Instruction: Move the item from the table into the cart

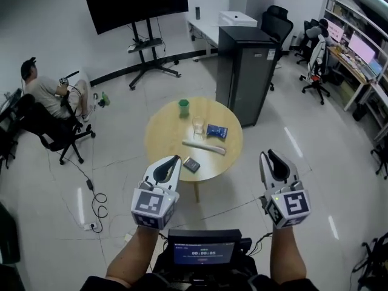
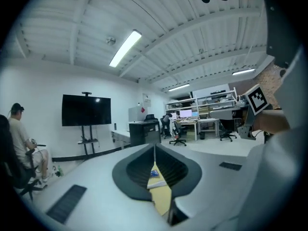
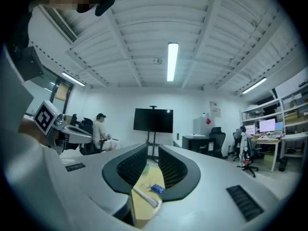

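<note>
Tongs are held level and side by side, aimed at the round pale wooden table, presumably so that either can be brought to it. The left gripper is released, its jaws parted by no more than a slit, with nothing between them. The right gripper is likewise released and empty, with a somewhat wider gap. Both are seen well short of the table.

Nothing has been picked up. The green plastic cup, clear drinking glass, blue foil packet, long white wrapped roll and small dark box all lie on the tabletop. Which one is meant by the task cannot be told.

No cart is plainly shown. Only a dark screen unit is seen, cut off at the lower edge, and it may belong to one. In the gripper views only a sliver of the table is seen between the jaws.
</note>
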Demonstrator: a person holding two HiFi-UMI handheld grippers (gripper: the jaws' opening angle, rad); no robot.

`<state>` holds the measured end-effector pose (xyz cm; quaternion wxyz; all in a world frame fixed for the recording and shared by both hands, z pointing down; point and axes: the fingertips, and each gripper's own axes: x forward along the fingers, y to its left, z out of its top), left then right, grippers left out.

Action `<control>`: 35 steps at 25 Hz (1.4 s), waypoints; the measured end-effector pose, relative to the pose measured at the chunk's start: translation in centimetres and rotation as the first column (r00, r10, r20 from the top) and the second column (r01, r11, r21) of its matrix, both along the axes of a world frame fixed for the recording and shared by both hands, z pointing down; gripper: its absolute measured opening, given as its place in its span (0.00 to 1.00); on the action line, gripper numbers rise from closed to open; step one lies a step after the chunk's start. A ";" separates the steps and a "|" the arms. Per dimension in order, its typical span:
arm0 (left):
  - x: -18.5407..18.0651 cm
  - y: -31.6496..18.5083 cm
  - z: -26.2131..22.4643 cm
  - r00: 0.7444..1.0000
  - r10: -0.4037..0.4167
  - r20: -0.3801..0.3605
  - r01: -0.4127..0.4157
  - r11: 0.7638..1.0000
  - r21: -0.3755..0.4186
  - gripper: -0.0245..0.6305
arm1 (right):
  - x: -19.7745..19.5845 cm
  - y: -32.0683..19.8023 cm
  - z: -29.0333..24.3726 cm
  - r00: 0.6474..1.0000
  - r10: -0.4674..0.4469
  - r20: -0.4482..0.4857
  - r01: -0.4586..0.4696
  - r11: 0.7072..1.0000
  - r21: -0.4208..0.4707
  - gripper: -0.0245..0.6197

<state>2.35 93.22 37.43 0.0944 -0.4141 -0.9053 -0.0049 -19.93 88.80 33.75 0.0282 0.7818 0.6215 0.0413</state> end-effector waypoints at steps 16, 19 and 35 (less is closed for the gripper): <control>13.0 30.6 9.8 0.991 -0.130 -0.032 0.134 0.972 0.192 0.19 | 13.8 35.8 10.9 0.972 -0.234 0.026 0.219 0.938 0.268 0.27; 14.2 34.2 12.2 0.987 -0.155 -0.034 0.159 0.954 0.254 0.19 | 15.3 39.8 13.7 0.964 -0.264 0.018 0.243 0.913 0.328 0.32; 16.4 39.1 30.1 0.930 -0.355 -0.091 0.336 0.729 0.597 0.21 | 22.1 46.3 38.7 0.887 -0.456 -0.077 0.358 0.571 0.739 0.52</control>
